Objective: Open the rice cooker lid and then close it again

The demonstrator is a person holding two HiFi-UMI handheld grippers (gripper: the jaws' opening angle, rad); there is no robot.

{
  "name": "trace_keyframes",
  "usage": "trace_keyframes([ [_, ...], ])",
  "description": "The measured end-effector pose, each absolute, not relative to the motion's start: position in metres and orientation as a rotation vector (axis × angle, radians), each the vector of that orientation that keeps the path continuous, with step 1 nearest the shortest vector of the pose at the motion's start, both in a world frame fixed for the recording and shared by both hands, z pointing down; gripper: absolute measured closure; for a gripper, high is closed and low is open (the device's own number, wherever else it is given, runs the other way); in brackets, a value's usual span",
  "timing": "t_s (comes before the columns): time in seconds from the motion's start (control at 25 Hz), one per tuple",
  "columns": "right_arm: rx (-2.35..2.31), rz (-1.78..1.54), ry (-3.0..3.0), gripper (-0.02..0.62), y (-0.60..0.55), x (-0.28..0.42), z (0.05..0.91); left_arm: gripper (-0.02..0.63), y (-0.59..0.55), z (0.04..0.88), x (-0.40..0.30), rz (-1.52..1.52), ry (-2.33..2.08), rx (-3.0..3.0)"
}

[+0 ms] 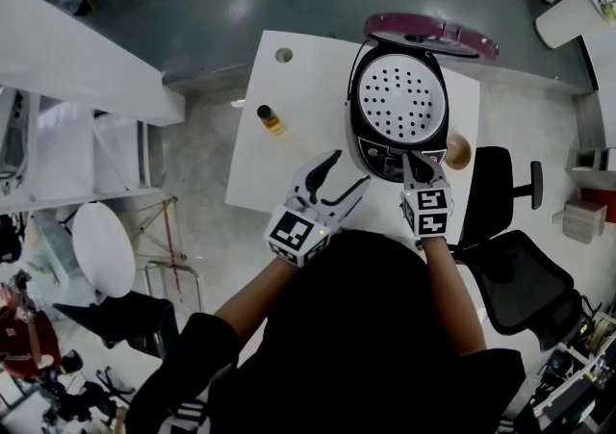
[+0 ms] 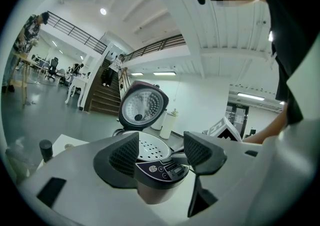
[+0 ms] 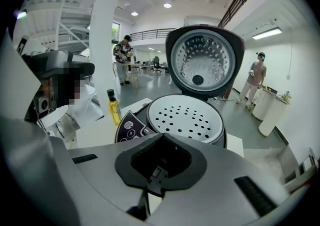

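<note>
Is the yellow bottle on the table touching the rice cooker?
Apart. The head view shows a strip of bare white table between the bottle and the rice cooker.

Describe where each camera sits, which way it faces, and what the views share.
Head view: on the person's head, looking steeply down on the white table; both forearms, left gripper and right gripper show.
Left gripper view: rides the left gripper, roughly level, through open jaws.
Right gripper view: rides the right gripper, tilted down, over shut jaws.
Shared: all see the rice cooker with its lid raised.
</note>
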State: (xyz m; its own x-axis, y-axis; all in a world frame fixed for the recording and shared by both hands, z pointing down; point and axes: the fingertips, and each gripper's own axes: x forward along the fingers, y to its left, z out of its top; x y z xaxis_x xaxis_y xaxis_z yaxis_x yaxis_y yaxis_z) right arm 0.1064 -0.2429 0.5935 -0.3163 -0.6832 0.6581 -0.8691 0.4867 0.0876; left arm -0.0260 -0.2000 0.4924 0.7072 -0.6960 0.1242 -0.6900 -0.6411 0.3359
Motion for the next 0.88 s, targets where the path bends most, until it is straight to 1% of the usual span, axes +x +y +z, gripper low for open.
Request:
trace_keyframes([
  [0.44,1.285,0.437,-2.085,0.595,-0.242,0.109,0.597,0.348,-0.199,0.487,-0.019,-0.057,-1.036,2.551],
  [0.68,1.295,0.448,-2.075,0.595,-0.243,0.108,0.598,0.348,-0.224,0.472,-0.029,-0.135,-1.049,2.565],
  [0.88,1.368,0.555,-2.084,0.595,-0.248,0.112,0.594,0.348,-0.249,0.451,-0.035,-0.162,-1.061,2.619],
])
